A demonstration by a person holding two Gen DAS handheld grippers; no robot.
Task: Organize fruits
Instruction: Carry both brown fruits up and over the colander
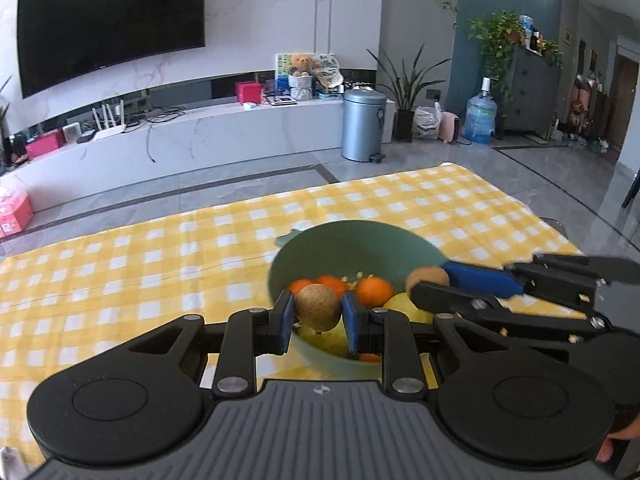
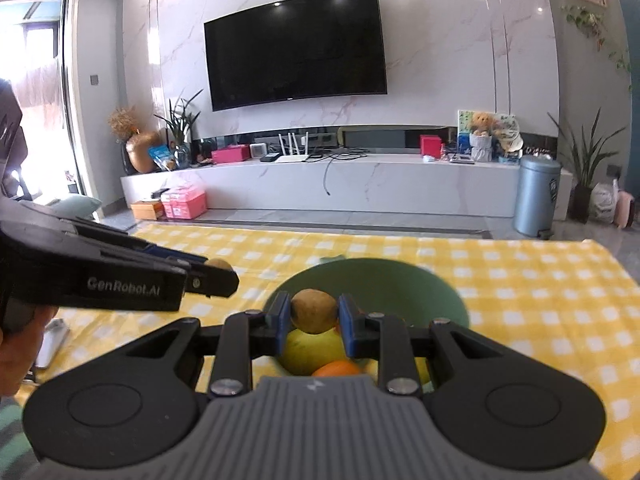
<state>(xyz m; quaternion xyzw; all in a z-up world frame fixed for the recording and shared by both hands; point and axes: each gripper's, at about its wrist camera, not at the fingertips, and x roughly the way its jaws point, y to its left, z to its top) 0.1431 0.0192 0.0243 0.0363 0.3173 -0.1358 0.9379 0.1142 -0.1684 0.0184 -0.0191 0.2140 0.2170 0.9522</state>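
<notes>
1. Holding one kiwi each, two grippers hang over one green bowl (image 1: 320, 240) on the yellow checked cloth (image 1: 120, 260).
2. Left gripper (image 1: 318, 314): blue pads pressed on both sides of the left kiwi (image 1: 318, 307), which sits clear above the bowl's near side. In the right wrist view the same gripper (image 2: 216, 270) enters from the left, kiwi tip just visible at its fingertips.
3. Right gripper (image 2: 314, 314): pads clamped on the right kiwi (image 2: 314, 311), above the fruit in the bowl. In the left wrist view it (image 1: 430, 280) reaches in from the right, over the bowl's rim.
4. Kiwi count: two, both gripped, none seen in the bowl.
5. Oranges (image 1: 374, 291): three visible at the bowl's far side in the left wrist view; a fourth orange patch below the pads, cannot tell if it is a separate fruit.
6. Yellow fruit (image 2: 310, 350): at least two in the bowl, partly hidden by the grippers; kind unclear.
7. One hand (image 2: 20, 344) shows on the left gripper's handle.
</notes>
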